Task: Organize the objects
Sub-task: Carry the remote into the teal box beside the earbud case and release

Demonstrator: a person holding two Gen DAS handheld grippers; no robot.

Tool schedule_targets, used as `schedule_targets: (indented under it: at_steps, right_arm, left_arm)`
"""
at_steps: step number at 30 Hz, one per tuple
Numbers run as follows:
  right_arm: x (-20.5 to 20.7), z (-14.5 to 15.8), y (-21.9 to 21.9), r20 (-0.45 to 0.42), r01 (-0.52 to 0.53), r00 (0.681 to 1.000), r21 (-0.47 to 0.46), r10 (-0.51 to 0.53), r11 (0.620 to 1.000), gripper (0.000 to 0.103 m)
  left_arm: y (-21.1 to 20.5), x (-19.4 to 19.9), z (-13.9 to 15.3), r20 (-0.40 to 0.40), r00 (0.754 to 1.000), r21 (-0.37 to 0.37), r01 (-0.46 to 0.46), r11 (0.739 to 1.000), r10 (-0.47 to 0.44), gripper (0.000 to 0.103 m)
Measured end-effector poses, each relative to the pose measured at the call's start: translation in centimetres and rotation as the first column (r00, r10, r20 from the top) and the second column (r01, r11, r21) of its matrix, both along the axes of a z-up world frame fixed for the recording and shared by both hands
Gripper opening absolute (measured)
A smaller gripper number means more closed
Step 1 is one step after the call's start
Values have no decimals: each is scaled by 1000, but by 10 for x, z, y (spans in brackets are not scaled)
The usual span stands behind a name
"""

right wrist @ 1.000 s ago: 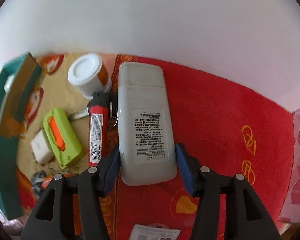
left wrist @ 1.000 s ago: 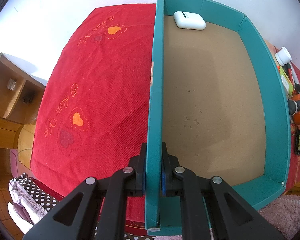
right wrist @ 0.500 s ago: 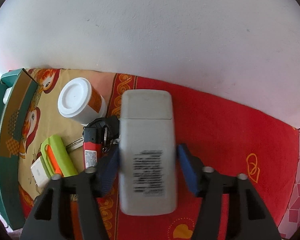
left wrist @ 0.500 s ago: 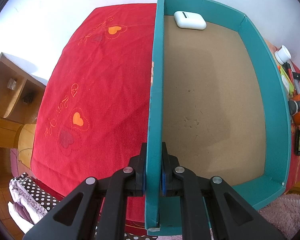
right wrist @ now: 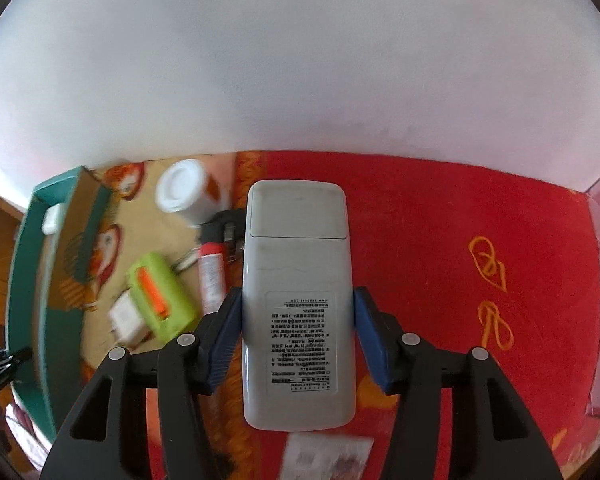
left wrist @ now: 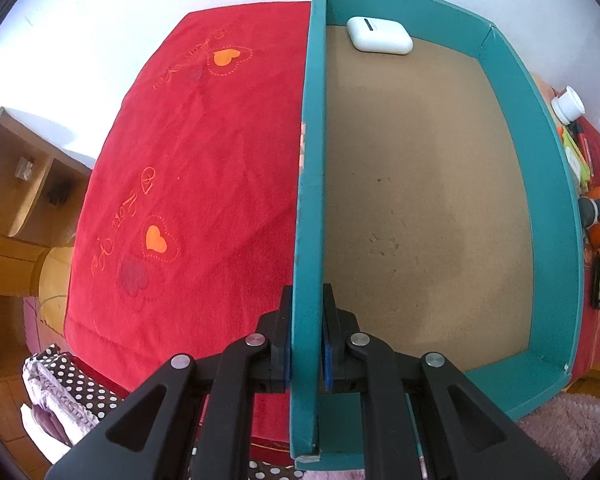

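Red cloth stitched with orange hearts (left wrist: pixel 188 184) covers the tabletop against a plain white wall, and on it stands a shallow teal cardboard box with a brown floor (left wrist: pixel 556 248). The left tool (left wrist: pixel 306 344) is clamped narrow on the box's near side wall, exactly as it was a second ago, steadying the box in place; a small white earbud case (left wrist: pixel 380 35) lies alone in the far corner.

What has changed is on the other side. A second ago the grey-white rectangular remote control with a printed label on its back (right wrist: pixel 298 280) lay flat on the cloth between the pads of the right tool (right wrist: pixel 298 336). Now those blue pads grip its sides, and the remote has come up off the tabletop and swung toward the box, so the white-lidded jar (right wrist: pixel 184 192), the lime-green case with an orange slider (right wrist: pixel 158 292) and the red tube (right wrist: pixel 211 276) sit further off and smeared by motion. The blur makes it hard to say whether the left pad presses fully flush.

That looks like the pick finished and the carry begun: the remote seems bound for the open box floor, with the rest of the clutter left to follow.
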State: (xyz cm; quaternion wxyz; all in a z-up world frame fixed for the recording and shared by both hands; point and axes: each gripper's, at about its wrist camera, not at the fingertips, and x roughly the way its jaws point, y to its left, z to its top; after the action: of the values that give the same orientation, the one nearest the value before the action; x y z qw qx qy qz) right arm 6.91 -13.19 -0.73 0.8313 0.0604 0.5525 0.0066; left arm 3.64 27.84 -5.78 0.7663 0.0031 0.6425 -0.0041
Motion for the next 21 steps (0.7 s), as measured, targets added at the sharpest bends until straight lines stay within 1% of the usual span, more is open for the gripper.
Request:
schedule_targets:
  at_steps: [2,4,5,7,8,9,10,14,17,19,21]
  right_arm:
    - [-10,21,8,23,3,1000,2,-4,1000,55]
    - [-17,35,20,34,12,999,23,-13,1000,55]
    - [-17,45,32,39,6,999,40,-7,999,55]
    - [-20,55,52,52,-21,998,50,19,999,55]
    - [-20,60,70,58,-35,998,49,32,998,55]
    - [-12,67,91,58,-47,997,51,44,998,55]
    - [-12,69,102,58,-56,997,62,53,996,55]
    - [0,72,156,52,-111,993,144,105,983,55]
    - [7,68,195,33,-163,987,150,159,975,55]
    - [13,60,218,-2,-178,983,159,181,971,55]
    - [22,44,242,-56,-185,979,166,196,969,55]
  left_arm:
    - [0,1,0,-9,1000,-2,0,1000,0,9]
    - [0,3,-1,-24,1000,-9,0,1000,-1,9]
    - [0,5,-1,-32,999,-11,8,1000,-8,9]
    - [0,6,-1,-42,999,-10,27,1000,-27,9]
    - [-1,6,-1,-45,998,-6,42,999,-42,9]
    - [-2,7,-1,-47,997,-4,56,998,-56,9]
    - [-3,8,-1,-49,996,-4,68,998,-69,9]
    - [-2,10,-2,-57,994,-19,96,995,-97,9]
    - [-3,11,-2,-54,992,-30,112,993,-114,9]
    - [-3,11,-4,-49,991,-35,121,992,-123,9]
    - [-2,11,-4,-47,990,-37,131,991,-133,9]
